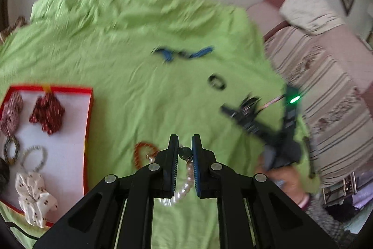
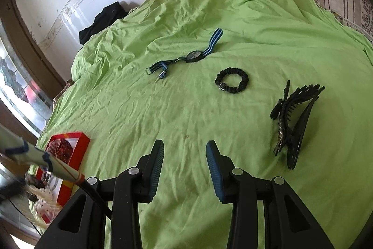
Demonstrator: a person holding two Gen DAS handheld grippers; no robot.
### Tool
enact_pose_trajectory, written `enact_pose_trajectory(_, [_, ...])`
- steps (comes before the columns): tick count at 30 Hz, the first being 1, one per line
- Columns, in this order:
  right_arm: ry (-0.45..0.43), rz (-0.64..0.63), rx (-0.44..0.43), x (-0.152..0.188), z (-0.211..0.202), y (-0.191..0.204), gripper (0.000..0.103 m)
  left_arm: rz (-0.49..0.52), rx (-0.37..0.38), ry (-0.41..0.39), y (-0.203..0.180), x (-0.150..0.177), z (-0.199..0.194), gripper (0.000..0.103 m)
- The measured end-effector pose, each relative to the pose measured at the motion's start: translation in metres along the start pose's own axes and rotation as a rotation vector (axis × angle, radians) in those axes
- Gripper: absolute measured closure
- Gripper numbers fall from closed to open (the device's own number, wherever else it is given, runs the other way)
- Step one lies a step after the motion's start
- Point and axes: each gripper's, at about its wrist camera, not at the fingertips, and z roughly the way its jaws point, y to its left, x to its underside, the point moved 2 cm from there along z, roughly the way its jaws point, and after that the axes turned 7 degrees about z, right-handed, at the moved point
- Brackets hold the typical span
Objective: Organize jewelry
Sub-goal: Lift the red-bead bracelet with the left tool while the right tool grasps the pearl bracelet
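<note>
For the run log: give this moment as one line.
left claw: shut on pearl bracelet | right claw: open, empty | on sheet: watch, scrunchie, hair clip | box: part filled

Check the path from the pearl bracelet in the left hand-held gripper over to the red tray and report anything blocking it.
Nothing visible blocks it. The left hand-held gripper grips the pearl bracelet; the red tray lies to its left. Between them is only green sheet, with an orange bead bracelet lying flat on it near the fingers.

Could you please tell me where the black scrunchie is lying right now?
In the right wrist view the black scrunchie lies on the green sheet, ahead and right of the open right gripper, between the blue-strapped watch and the black hair claw.
</note>
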Motion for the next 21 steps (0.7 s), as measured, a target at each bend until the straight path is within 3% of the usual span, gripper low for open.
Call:
enact_pose_trajectory(5, [0.027, 0.004, -0.028, 0.015, -0.012, 0.007, 0.062, 0.051, 0.035, 0.007, -0.021, -0.006, 0.004, 0.092])
enact_pose_trajectory(9, [0.017, 0.017, -0.039, 0.025, -0.03, 0.008, 0.059, 0.017, 0.038, 0.052, -0.019, 0.007, 0.02, 0.091])
enact_pose_trajectory(17, [0.116, -0.01, -0.082, 0.059, -0.03, 0.024, 0.059, -0.025, -0.106, 0.141, 0.03, 0.038, 0.044, 0.085])
enact_pose_trajectory(21, [0.182, -0.109, -0.108, 0.078, -0.013, 0.044, 0.059, -0.021, -0.139, 0.219, 0.047, 0.052, 0.076, 0.085])
